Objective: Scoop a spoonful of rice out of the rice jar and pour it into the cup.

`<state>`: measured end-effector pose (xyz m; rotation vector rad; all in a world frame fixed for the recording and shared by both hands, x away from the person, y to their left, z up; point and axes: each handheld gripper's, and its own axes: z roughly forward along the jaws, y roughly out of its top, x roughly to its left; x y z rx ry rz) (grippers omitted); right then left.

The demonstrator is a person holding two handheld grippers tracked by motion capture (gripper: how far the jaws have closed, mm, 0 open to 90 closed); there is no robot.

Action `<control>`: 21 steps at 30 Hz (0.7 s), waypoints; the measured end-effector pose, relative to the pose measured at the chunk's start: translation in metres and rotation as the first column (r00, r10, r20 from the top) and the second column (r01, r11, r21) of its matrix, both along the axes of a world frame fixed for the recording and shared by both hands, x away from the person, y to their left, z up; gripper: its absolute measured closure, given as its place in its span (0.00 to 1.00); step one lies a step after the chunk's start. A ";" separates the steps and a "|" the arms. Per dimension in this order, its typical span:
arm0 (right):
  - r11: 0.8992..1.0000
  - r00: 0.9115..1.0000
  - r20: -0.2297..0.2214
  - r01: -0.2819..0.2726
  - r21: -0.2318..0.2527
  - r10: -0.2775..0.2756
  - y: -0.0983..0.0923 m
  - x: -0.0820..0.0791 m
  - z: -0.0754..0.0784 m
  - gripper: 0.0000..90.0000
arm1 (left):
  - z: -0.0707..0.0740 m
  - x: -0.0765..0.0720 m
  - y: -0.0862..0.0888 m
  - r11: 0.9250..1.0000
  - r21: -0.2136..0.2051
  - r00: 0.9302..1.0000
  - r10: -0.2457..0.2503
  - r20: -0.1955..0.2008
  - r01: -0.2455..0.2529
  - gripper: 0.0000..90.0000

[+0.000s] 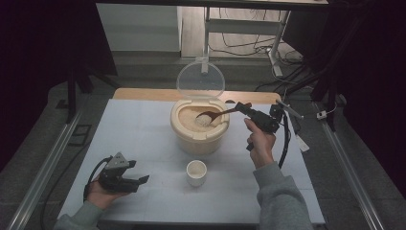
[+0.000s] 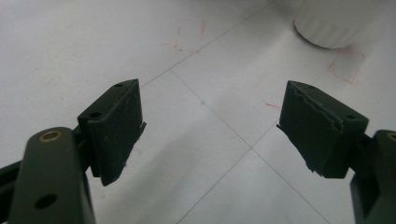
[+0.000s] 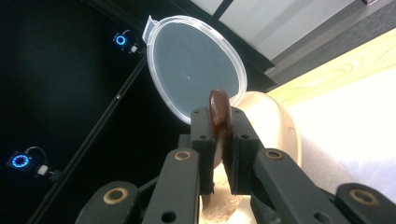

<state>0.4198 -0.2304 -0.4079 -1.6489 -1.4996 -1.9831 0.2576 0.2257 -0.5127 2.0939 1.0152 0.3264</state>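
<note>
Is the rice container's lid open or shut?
Open. The clear lid stands upright behind the rice container, and the spoon held by the right tool reaches the rice inside.

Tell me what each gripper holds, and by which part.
The right gripper clamps the wooden spoon by its handle end; the left gripper is open and holds nothing.
</note>
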 end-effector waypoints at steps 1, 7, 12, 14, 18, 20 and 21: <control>1.000 1.000 -0.006 0.001 0.005 -0.001 0.000 0.000 0.000 0.92 | 0.000 0.000 0.000 1.000 0.001 1.000 -0.001 0.000 0.001 0.24; 1.000 1.000 -0.016 -0.002 0.022 0.002 0.000 0.001 -0.004 0.92 | 0.000 0.000 0.000 1.000 0.003 1.000 0.000 -0.001 0.000 0.24; 1.000 1.000 -0.012 0.002 0.029 -0.002 -0.001 -0.001 -0.001 0.92 | 0.000 0.000 0.000 1.000 0.001 1.000 0.000 0.000 0.000 0.24; 1.000 1.000 -0.007 0.000 0.026 0.000 -0.001 -0.002 0.000 0.92 | 0.000 0.000 0.000 1.000 0.002 1.000 -0.001 0.000 0.001 0.24; 1.000 1.000 -0.004 -0.003 0.029 0.003 -0.002 -0.003 0.004 0.92 | 0.000 0.000 0.000 1.000 0.002 1.000 0.000 0.000 0.000 0.24; 1.000 1.000 -0.005 -0.006 0.028 0.006 -0.003 -0.003 0.006 0.92 | 0.000 0.000 0.000 1.000 0.002 1.000 0.000 -0.001 0.000 0.24; 1.000 1.000 -0.004 -0.006 0.028 0.006 -0.003 -0.003 0.007 0.92 | 0.000 0.000 0.000 1.000 0.003 1.000 -0.001 -0.001 0.001 0.24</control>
